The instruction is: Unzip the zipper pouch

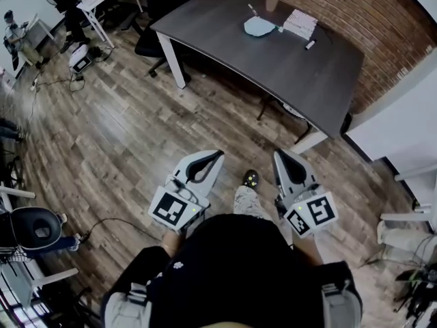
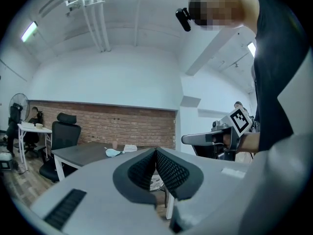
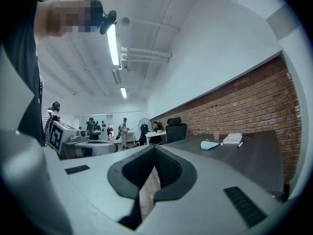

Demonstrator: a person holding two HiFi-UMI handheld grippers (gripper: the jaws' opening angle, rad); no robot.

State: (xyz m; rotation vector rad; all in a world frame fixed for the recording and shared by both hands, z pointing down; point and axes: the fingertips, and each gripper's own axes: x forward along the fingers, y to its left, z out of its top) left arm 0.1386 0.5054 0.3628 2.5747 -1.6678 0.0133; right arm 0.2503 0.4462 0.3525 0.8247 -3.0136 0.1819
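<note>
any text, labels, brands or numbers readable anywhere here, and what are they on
None readable in any view.
The left cube, on the left gripper: black and white square marker, no letters.
The right cube, on the right gripper: the same.
The white stack on the dark table: any print too small to read.

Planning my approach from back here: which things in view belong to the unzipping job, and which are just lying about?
For the job:
- pale blue pouch, on the dark table
- left gripper and right gripper, both shut and empty

Lying about:
- white stack of sheets
- marker
- black office chair
</note>
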